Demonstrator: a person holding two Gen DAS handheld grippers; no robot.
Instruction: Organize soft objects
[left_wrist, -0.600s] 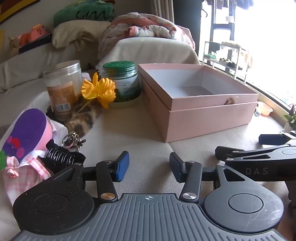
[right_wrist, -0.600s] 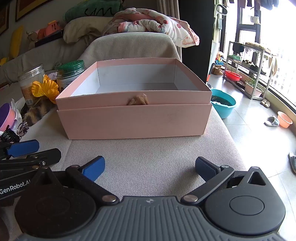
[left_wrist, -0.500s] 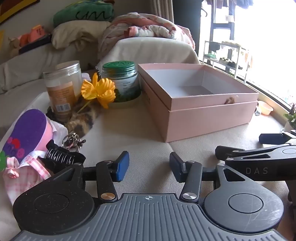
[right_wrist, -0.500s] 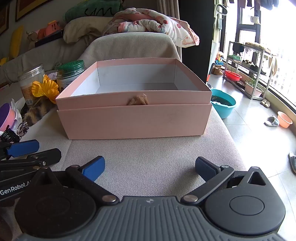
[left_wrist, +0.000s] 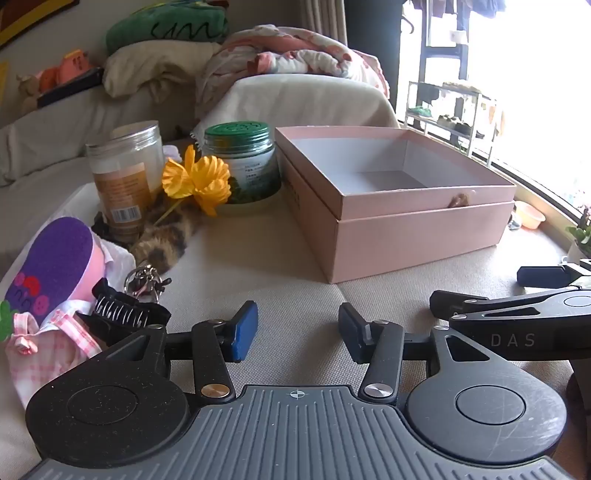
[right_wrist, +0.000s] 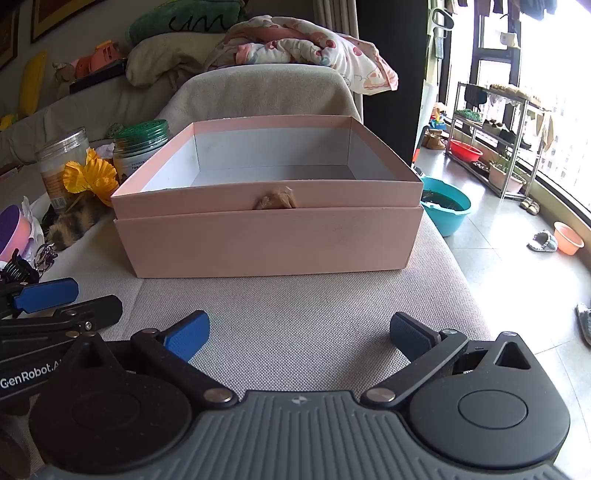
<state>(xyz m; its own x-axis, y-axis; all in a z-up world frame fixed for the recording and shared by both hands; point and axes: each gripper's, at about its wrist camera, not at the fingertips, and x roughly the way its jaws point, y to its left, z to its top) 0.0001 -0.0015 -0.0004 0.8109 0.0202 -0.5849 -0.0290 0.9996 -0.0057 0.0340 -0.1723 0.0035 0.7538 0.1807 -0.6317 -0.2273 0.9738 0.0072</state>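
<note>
An open pink box (left_wrist: 413, 236) (right_wrist: 266, 240) stands empty on the beige cushioned surface. Left of it lie soft things: a yellow fabric flower (left_wrist: 199, 181) (right_wrist: 92, 177), a brown furry tail (left_wrist: 162, 243) (right_wrist: 70, 225), and a pink doll with a purple sole and checked cloth (left_wrist: 48, 280). My left gripper (left_wrist: 297, 332) is open and empty, low over the surface before the box's corner. My right gripper (right_wrist: 299, 332) is open wide and empty, in front of the box. Each gripper shows at the other view's edge.
A clear jar with a brown label (left_wrist: 122, 181) and a green-lidded jar (left_wrist: 240, 162) stand behind the flower. A black hair claw (left_wrist: 122, 314) and a key ring (left_wrist: 144, 280) lie by the doll. Pillows and blankets (right_wrist: 295, 48) pile behind. The surface drops off at right to the floor.
</note>
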